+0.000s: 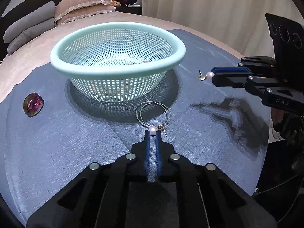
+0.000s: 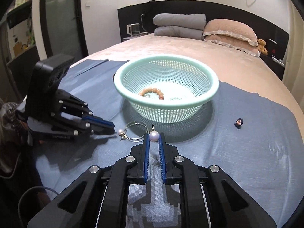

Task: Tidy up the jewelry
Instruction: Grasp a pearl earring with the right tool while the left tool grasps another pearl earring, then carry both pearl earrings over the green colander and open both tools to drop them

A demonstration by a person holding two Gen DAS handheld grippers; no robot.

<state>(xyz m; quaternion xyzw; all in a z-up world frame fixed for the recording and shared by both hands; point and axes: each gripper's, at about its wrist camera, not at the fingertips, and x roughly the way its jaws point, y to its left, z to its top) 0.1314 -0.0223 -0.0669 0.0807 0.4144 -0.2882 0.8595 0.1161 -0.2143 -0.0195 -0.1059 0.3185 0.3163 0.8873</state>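
A mint green mesh basket [image 1: 117, 43] [image 2: 212, 93] stands on a blue cloth; a beaded bracelet [image 2: 152, 92] lies inside. My left gripper [image 1: 153, 134] is low on the cloth, shut on a pearl earring [image 1: 153, 130] that lies by two silver hoop earrings [image 1: 154, 114] [image 2: 135, 132]. In the right wrist view the left gripper [image 2: 112, 128] shows with that pearl [image 2: 120, 132] at its tips. My right gripper [image 2: 153, 137] is shut on a second pearl earring [image 2: 153, 136] [image 1: 210, 74] and holds it above the cloth, right of the basket.
An iridescent purple charm [image 1: 33, 104] [image 2: 239, 122] lies on the cloth [image 1: 57, 152] on the basket's far side from my right gripper. The cloth covers a beige bed [image 2: 190, 49] with pillows [image 2: 229, 32] at the head. A curtain [image 1: 209, 3] hangs beyond.
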